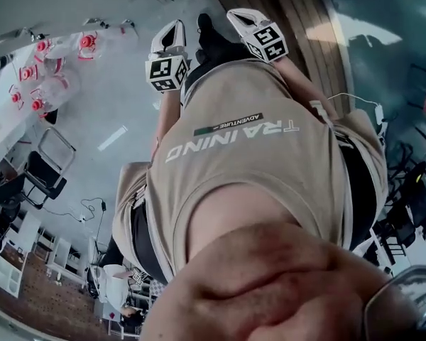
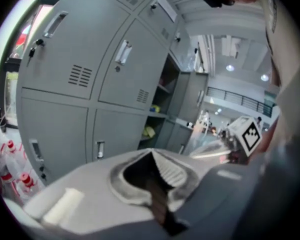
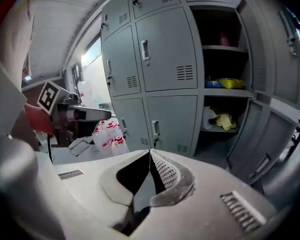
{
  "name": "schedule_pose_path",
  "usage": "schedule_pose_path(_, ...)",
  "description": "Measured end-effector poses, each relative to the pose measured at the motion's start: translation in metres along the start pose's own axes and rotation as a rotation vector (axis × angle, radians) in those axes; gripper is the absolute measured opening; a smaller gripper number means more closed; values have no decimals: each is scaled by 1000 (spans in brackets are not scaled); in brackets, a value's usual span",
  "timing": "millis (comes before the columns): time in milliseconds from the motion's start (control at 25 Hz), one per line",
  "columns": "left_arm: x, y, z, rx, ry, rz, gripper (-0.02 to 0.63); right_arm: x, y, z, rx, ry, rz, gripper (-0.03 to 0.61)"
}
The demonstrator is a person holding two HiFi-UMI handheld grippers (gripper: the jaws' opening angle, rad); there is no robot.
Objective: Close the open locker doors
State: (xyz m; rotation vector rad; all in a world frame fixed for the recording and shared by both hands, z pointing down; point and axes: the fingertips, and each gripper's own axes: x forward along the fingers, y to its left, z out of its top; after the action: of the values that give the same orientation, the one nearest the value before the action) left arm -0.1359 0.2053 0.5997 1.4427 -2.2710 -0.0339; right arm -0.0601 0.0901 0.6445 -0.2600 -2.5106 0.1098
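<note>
Left claw [image 2: 151, 152] closed; right claw [image 3: 150, 153] closed, facing lockers [image 3: 165, 49].

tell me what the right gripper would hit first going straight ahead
Probably the closed lower locker door, just left of the open compartment; depth is unclear. Nothing shows between it and the right gripper.

Packs of clear bottles with red caps [image 1: 39, 77] lie on the grey floor [image 1: 121, 84], with a black chair [image 1: 44, 170] near them. A yellow packet [image 3: 231, 83] lies on one shelf [image 3: 217, 88]. A crumpled yellow and white bundle [image 3: 217, 120] sits on the lower shelf [image 3: 225, 130].
</note>
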Motion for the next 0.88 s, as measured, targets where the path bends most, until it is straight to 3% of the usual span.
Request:
schedule_pose_path(240,12,-34,12,66,-8,-90,0,-49,-18,-28,99,-23,-110,15)
schedule_pose_path(440,34,-73,22,132,18,-144,0,-70,-45,-35,153,-91,-150,15)
schedule_pose_path(640,81,-131,27,181,57,-199,0,-97,-98,-43,193,-141,-174,15)
schedule_pose_path(880,165,-220,46,206,76,-236,0,-151,-186,-54,123,-155,-192,15)
